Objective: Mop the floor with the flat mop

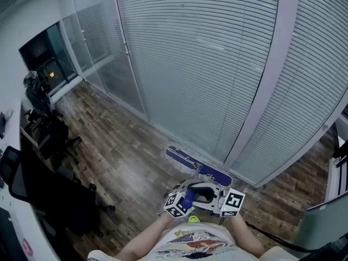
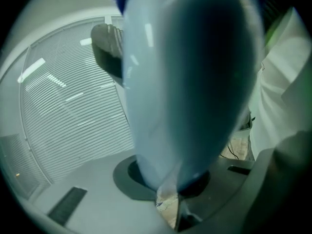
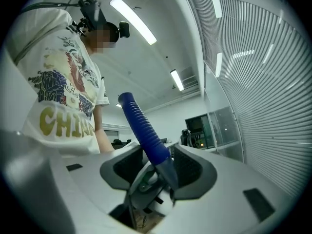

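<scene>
At the far left of the head view, black office chairs (image 1: 51, 145) stood along the edge of the wood-plank floor (image 1: 119, 145). A glass wall (image 1: 206, 64) covered by horizontal blinds (image 1: 179, 42) ran from the middle to the right. The flat mop's blue mop head (image 1: 198, 166) lay flat on the floor close to the foot of that wall, just ahead of the person. Below it the two grippers met around the mop's blue handle (image 1: 188, 199), the left gripper (image 1: 182, 199) on its left side and the right gripper (image 1: 223, 197) on its right. In the left gripper view the handle (image 2: 190, 82) filled most of the picture as a blurred pale-blue shaft, and the left gripper (image 2: 170, 179) had its fingers (image 2: 124, 177) pinched on it at the base. In the right gripper view the person's white printed T-shirt (image 3: 58, 96) showed at the left, under a long ceiling light (image 3: 132, 19). There the ribbed blue handle (image 3: 144, 128) slanted down between the fingers (image 3: 192, 172) of the right gripper (image 3: 155, 172). These were spread wider than the handle. It lay close against the finger at that view's right, and a gap showed on its other side.
</scene>
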`<state>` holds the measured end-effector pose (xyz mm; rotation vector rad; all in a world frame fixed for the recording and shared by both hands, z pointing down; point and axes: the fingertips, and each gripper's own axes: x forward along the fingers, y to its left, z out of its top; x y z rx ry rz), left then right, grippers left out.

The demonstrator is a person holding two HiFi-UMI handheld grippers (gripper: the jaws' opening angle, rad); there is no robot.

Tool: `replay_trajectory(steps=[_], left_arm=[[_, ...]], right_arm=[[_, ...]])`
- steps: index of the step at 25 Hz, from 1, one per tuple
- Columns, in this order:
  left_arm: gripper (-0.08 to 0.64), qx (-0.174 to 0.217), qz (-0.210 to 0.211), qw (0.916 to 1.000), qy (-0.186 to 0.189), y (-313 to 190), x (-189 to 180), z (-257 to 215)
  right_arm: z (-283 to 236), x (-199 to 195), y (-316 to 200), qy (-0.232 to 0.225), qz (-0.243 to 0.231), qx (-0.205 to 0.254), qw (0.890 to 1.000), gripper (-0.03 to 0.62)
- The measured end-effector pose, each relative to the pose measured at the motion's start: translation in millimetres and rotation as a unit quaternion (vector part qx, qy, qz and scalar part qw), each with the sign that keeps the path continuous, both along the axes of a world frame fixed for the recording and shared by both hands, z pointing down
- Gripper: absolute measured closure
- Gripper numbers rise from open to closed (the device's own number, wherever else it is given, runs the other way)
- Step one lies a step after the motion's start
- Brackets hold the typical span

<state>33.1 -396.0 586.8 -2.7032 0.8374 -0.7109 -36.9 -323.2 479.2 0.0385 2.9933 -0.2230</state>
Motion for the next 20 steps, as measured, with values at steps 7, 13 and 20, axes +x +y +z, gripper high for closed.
replay_trajectory(steps=[7,13,20], left_arm=[[0.518,-0.01,0.001,1.0,0.001,103.0,-29.6,15.6],[0.518,-0.011,0.002,0.9999,0.007,199.7,-52.5,18.9],[0.517,-0.02,-0.005,0.9996,0.021,306.5,-68.4,15.1]], right_arm=[[15.5,-30.6,102.4,0.018,0.003,-0.006,1.0,0.393],[20.7,-54.2,199.2,0.024,0.015,-0.011,1.0,0.391],[18.5,-70.5,305.6,0.025,0.017,-0.016,0.999,0.391]])
